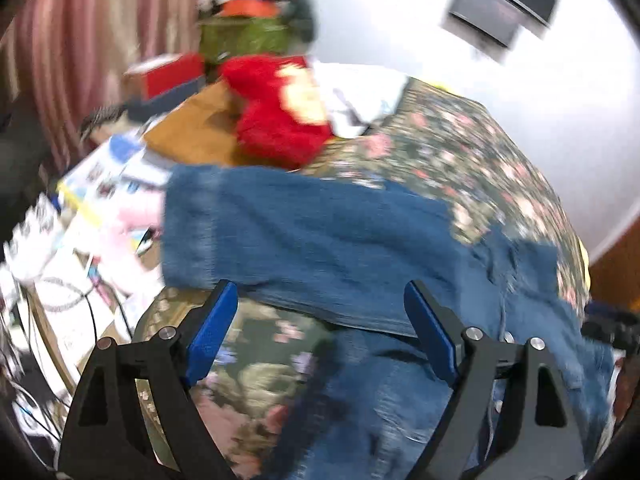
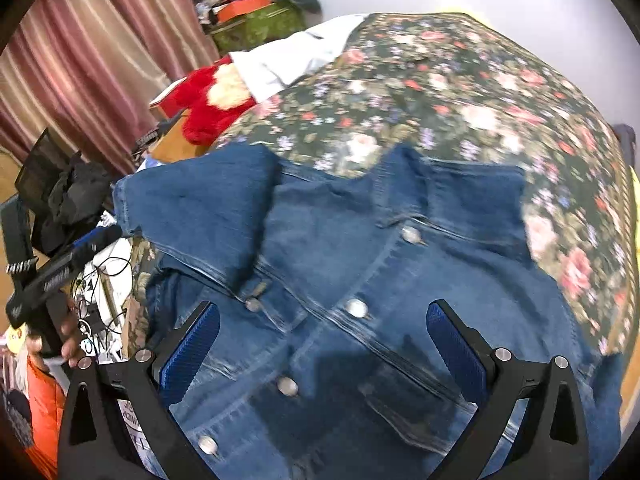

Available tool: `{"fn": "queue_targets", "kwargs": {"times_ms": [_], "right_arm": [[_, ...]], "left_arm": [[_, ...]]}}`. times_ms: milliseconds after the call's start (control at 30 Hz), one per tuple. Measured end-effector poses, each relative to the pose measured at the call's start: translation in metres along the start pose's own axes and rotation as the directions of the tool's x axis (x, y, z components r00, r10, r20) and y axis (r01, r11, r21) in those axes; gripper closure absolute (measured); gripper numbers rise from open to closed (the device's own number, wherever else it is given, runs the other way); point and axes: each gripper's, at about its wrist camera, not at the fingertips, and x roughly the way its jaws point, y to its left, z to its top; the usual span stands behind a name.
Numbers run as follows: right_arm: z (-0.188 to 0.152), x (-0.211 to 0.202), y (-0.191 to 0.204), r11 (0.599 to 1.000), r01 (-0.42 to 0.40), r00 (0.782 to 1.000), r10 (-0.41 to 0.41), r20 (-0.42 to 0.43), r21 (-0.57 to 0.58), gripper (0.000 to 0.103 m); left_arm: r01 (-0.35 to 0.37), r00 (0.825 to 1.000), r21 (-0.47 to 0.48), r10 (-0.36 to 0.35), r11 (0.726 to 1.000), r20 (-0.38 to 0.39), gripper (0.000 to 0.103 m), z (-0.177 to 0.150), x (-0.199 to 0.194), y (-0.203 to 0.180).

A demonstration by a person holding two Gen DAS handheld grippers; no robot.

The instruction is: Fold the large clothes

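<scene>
A blue denim jacket (image 2: 360, 280) with silver buttons lies spread on a floral bedspread (image 2: 460, 92). One sleeve (image 2: 200, 208) is folded across its left side. My right gripper (image 2: 322, 316) is open above the jacket's front, holding nothing. My left gripper (image 1: 320, 292) is open above the sleeve (image 1: 304, 236) near the bed's left edge, holding nothing. The left wrist view is blurred. The left gripper's handle (image 2: 52, 272) also shows at the left of the right wrist view.
A red plush toy (image 2: 212, 100) and white cloth (image 2: 288, 56) lie at the bed's far left. A brown board (image 1: 192, 128), boxes, papers and cables (image 1: 80, 296) crowd the floor left of the bed. A striped curtain (image 2: 92, 60) hangs behind.
</scene>
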Motion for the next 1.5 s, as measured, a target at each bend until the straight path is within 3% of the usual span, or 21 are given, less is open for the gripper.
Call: {"fn": "queue_targets", "kwargs": {"times_ms": [100, 200, 300, 367, 400, 500, 567, 667, 733, 900, 1067, 1133, 1233, 1367, 1500], "right_arm": [[0.009, 0.017, 0.017, 1.000, -0.008, 1.000, 0.008, -0.020, -0.022, 0.000], [0.014, 0.034, 0.031, 0.999, -0.031, 0.998, 0.029, -0.051, -0.028, 0.000], [0.013, 0.044, 0.038, 0.999, -0.033, 0.998, 0.031, -0.061, -0.039, 0.000], [0.010, 0.046, 0.039, 0.999, -0.020, 0.998, 0.017, -0.065, -0.048, 0.000], [0.007, 0.047, 0.038, 0.998, -0.010, 0.998, 0.007, -0.068, -0.054, 0.000], [0.000, 0.045, 0.029, 0.998, 0.025, 0.997, -0.030, -0.073, -0.066, 0.000], [-0.006, 0.040, 0.020, 0.996, 0.058, 0.996, -0.063, -0.065, -0.069, 0.000], [-0.013, 0.028, -0.001, 0.994, 0.099, 0.994, -0.101, -0.048, -0.052, 0.000], [-0.016, 0.020, -0.013, 0.993, 0.111, 0.993, -0.112, -0.038, -0.027, 0.000], [-0.023, -0.009, -0.047, 0.992, 0.106, 0.994, -0.107, 0.010, 0.071, 0.000], [-0.033, -0.048, -0.076, 0.985, 0.065, 0.993, -0.080, 0.088, 0.163, 0.000], [-0.040, -0.064, -0.086, 0.981, 0.062, 0.990, -0.084, 0.115, 0.182, 0.000], [-0.052, -0.087, -0.101, 0.976, 0.074, 0.983, -0.106, 0.151, 0.204, 0.000], [-0.077, -0.121, -0.126, 0.964, 0.106, 0.969, -0.155, 0.190, 0.243, 0.000], [-0.095, -0.139, -0.145, 0.954, 0.122, 0.964, -0.180, 0.194, 0.275, 0.000]], "left_arm": [[0.033, 0.998, -0.135, -0.040, 0.990, -0.047, 0.018, 0.000, 0.019, 0.037], [0.052, 0.994, -0.296, -0.079, 0.954, -0.081, 0.019, -0.004, 0.045, 0.068], [0.067, 0.989, -0.376, -0.112, 0.924, -0.099, 0.021, -0.001, 0.069, 0.083], [0.069, 0.988, -0.385, -0.118, 0.920, -0.104, 0.030, 0.005, 0.082, 0.083], [0.045, 0.990, -0.380, -0.093, 0.924, -0.107, 0.033, 0.008, 0.087, 0.081], [-0.074, 0.996, -0.261, 0.058, 0.962, -0.069, 0.057, 0.019, 0.085, 0.063], [-0.168, 0.986, -0.147, 0.166, 0.975, -0.026, 0.085, 0.026, 0.077, 0.042], [-0.311, 0.948, 0.033, 0.307, 0.950, 0.086, 0.089, 0.035, 0.056, 0.001], [-0.319, 0.939, 0.107, 0.299, 0.942, 0.171, 0.089, 0.042, 0.036, -0.025], [-0.243, 0.928, 0.261, 0.146, 0.934, 0.344, 0.089, 0.053, -0.029, -0.111], [-0.090, 0.925, 0.426, -0.083, 0.900, 0.370, 0.089, 0.041, -0.069, -0.205], [-0.021, 0.929, 0.499, -0.167, 0.866, 0.329, 0.089, 0.025, -0.073, -0.247], [0.056, 0.945, 0.569, -0.227, 0.820, 0.234, 0.089, -0.001, -0.059, -0.299], [0.157, 0.965, 0.635, -0.255, 0.757, 0.066, 0.089, -0.050, -0.025, -0.349], [0.251, 0.966, 0.674, -0.223, 0.695, -0.130, 0.089, -0.103, 0.015, -0.375]]}}
